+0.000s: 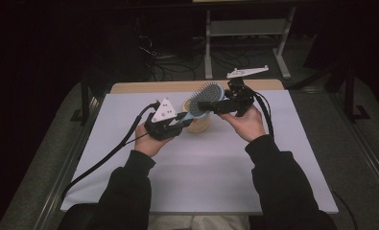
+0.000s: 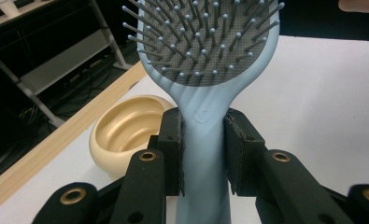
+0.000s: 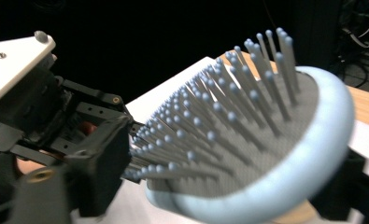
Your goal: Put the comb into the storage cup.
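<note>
Above the tan bowl, near the far middle of the counter, a pale blue hairbrush is held clear of the surface between two grippers. The left gripper has its jaws clamped on the brush's handle just below the head, which keeps the brush steady and its bristles turned up and toward the other hand. The right gripper comes at the head from the side; its jaws stand apart around the bristled pad, one jaw among the bristle tips, and I cannot tell whether they press on it. That looks like a handover or a second hold. The bowl sits directly under the brush, empty as far as the left gripper view shows, and stands closest in the way of any lowering. A white bracket lies well beyond the bowl, past the counter's far edge.
</note>
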